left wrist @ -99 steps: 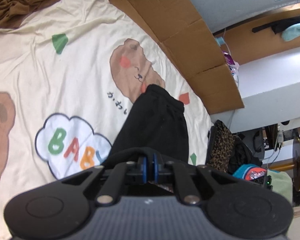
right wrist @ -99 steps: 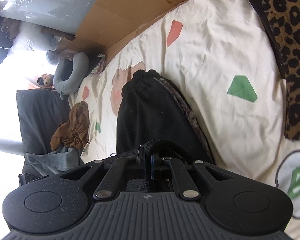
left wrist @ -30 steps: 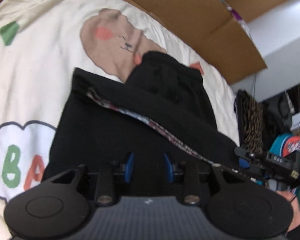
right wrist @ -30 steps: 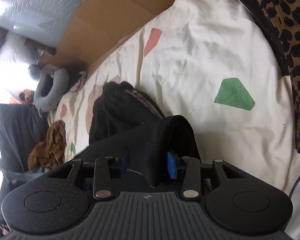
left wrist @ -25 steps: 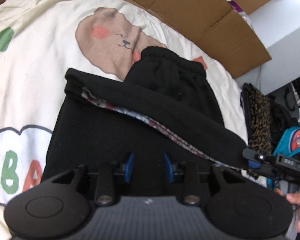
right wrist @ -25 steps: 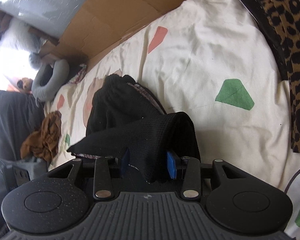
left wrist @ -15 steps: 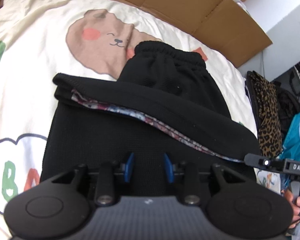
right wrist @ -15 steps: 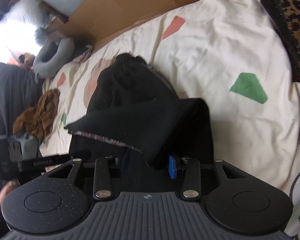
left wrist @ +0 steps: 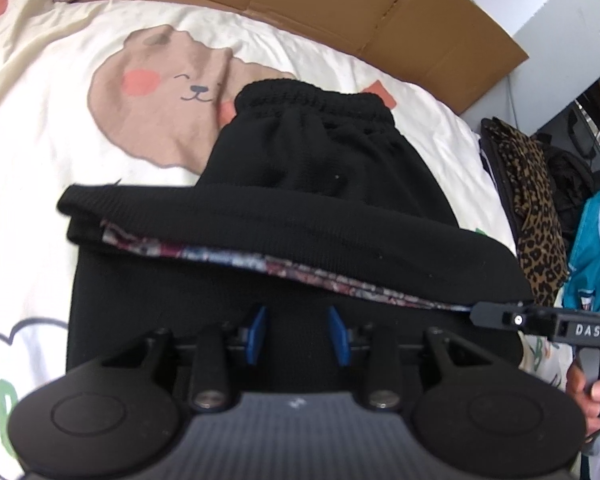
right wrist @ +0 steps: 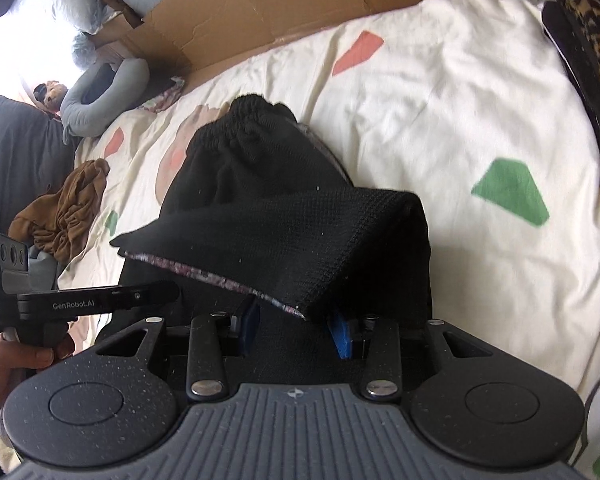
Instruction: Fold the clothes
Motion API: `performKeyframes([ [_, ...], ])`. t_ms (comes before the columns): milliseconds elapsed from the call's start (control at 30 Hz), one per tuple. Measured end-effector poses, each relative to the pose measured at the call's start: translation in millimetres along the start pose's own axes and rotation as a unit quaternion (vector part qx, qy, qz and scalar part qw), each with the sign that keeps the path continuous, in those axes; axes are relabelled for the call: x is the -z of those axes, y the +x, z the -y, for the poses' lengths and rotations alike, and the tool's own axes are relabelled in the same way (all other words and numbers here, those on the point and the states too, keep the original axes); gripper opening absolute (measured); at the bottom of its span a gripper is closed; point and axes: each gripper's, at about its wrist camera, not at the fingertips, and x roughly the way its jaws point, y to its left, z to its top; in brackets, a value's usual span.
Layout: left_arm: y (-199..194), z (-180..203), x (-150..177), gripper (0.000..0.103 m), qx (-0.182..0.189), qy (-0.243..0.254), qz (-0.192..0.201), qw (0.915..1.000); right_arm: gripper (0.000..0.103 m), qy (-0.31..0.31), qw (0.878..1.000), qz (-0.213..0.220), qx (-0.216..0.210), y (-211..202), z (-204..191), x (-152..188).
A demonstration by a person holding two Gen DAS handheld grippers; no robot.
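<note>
Black trousers (left wrist: 300,184) lie on the cream printed bedsheet (left wrist: 40,152), hem end folded back toward the elastic waistband. Left gripper (left wrist: 296,334) released, blue pads apart above the cloth. Right gripper (right wrist: 296,330) released too, the fold's corner draped between its pads.

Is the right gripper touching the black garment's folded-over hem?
Touching. The right wrist view shows the right gripper with the hem corner of the black garment draped between its open blue fingers.
</note>
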Motion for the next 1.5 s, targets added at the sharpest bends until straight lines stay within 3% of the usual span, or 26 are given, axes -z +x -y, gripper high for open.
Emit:
performKeyframes([
  [367, 11.9, 9.1, -22.6, 0.037, -0.010, 0.042, 0.014, 0.9990, 0.042, -0.062, 0.997, 0.033, 0.024, 8.5, -7.9, -19.8],
  [933, -2.5, 17.2, -69.7, 0.036, -0.012, 0.053, 0.078, 0.9955, 0.042, -0.064, 0.992, 0.108, 0.020, -11.7, -12.4, -68.2],
  [1233, -17.1, -7.2, -61.9, 0.036, -0.040, 0.030, 0.088, 0.9949, 0.042, -0.055, 0.990, 0.118, 0.045, -23.1, 4.8, -67.0],
  [1500, -28.1, -36.7, -51.5, 0.036, -0.076, 0.006, 0.088, 0.9932, 0.043, -0.031, 0.992, 0.105, 0.062, -8.7, 28.1, -70.9],
])
